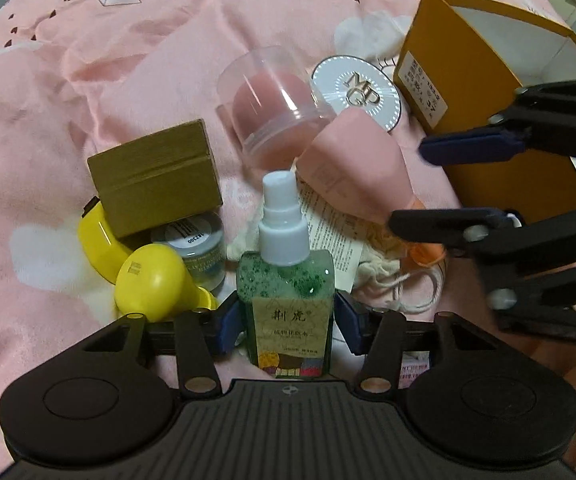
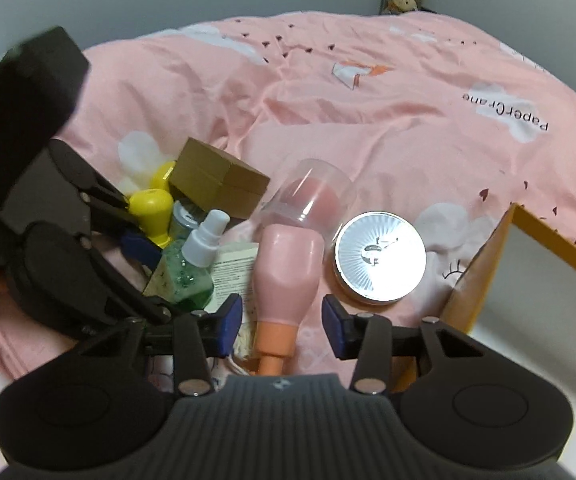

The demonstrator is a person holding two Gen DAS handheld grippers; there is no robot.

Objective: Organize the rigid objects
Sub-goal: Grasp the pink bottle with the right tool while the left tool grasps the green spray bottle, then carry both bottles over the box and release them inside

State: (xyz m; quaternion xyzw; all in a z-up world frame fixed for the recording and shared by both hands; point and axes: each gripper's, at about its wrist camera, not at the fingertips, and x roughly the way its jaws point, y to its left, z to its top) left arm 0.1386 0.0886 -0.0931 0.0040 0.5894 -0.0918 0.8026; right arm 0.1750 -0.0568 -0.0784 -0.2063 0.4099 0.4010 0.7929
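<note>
On a bed point(image 1: 68, 128) with a pink printed cover, a cluster of small things lies near the two claws. The left claw point(image 1: 288, 322) straddles a green spray bottle point(image 1: 289, 312) with a white pump top. Its blue pads point(image 1: 226, 326) sit just beside the bottle's sides, but whether they press on it cannot be told, since a narrow gap seems to show on each side. The bottle stands roughly upright, tilted a little.

The right claw point(image 2: 282, 322) has its jaws apart around the narrow orange neck of a pink bottle point(image 2: 288, 260) lying on its side — the pads stand clear of it on both sides.

Just to the left of the spray bottle are a yellow bulb-shaped object point(image 1: 152, 284), a small clear jar point(image 1: 196, 244) with a printed label, and a brown cardboard box point(image 1: 156, 176) resting partly on top of them. Farther off lies a clear plastic cylinder point(image 1: 272, 100) with something pink inside, and to its right a round silver compact point(image 1: 357, 92). A printed leaflet point(image 1: 333, 232) and a cream drawstring pouch point(image 1: 383, 276) lie under the pink bottle. On the right an open orange box point(image 1: 467, 80) with a white inside lies tipped, its opening up — nothing shows inside it.
</note>
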